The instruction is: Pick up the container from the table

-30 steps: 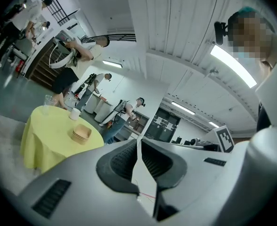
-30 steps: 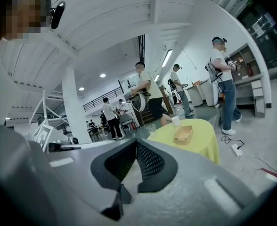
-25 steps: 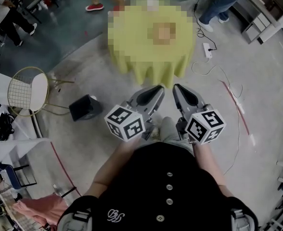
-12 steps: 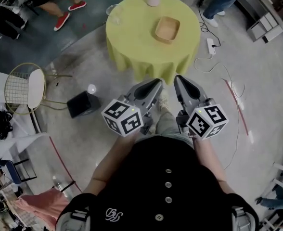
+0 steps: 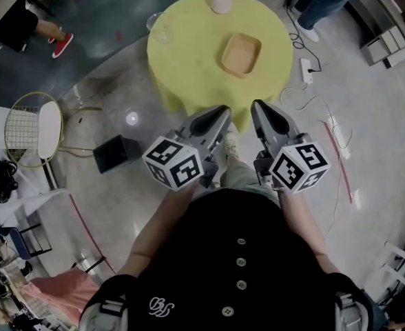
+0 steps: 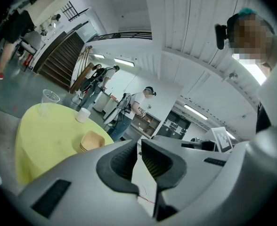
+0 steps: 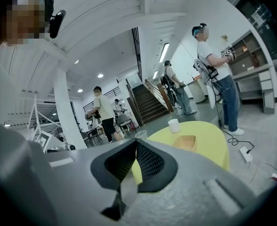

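Observation:
A shallow tan square container [image 5: 241, 54] lies on a round table with a yellow-green cloth [image 5: 189, 61]. The left gripper view shows the container [image 6: 92, 140] at lower left; in the right gripper view the container [image 7: 185, 141] is ahead on the table. My left gripper [image 5: 223, 110] and right gripper [image 5: 257, 106] are side by side at the table's near edge, short of the container. Both are shut with nothing between the jaws. My left gripper [image 6: 138, 147] and right gripper [image 7: 136, 142] point roughly level toward the table.
A white cup [image 5: 221, 1] and a clear plastic cup [image 5: 158, 25] stand at the table's far side. On the floor are a black box [image 5: 113, 152], a badminton racket [image 5: 37, 126], a power strip [image 5: 307, 71] and cables. People stand beyond the table.
Both grippers have come forward to the table, whose near edge now lies just past their tips. The person in red shoes has moved off to the left.

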Motion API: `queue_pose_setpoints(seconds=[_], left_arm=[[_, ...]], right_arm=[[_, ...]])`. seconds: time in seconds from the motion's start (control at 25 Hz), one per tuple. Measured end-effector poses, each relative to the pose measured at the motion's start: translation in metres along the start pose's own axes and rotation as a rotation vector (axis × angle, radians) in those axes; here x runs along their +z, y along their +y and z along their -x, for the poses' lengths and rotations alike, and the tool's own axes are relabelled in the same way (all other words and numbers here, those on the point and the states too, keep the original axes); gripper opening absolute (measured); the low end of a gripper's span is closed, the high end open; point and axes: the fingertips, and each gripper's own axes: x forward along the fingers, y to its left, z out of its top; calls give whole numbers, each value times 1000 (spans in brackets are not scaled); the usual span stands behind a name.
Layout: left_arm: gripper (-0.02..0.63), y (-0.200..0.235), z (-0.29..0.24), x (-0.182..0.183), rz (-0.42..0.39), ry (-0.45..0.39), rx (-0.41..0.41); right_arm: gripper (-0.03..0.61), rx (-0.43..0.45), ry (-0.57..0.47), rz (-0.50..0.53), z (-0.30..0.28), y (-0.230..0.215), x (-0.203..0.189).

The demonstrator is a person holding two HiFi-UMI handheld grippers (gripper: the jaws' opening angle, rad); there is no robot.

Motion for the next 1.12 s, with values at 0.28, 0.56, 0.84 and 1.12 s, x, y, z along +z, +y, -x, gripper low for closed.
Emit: queue_pose_setpoints(seconds=[0.28, 0.56, 0.84, 1.12], left_arm=[[37, 23, -44, 27, -2, -3, 15], [37, 49, -87, 46, 2, -8, 40], [37, 70, -114, 65, 8, -15, 73], [37, 90, -127, 68, 33, -4, 109]], right_arm=[[5, 32, 23, -9, -36, -32, 24], [5, 47, 56, -13, -69, -69, 38], [5, 63, 73, -23, -99, -95, 53], [5, 77, 92, -49, -116, -109, 54]])
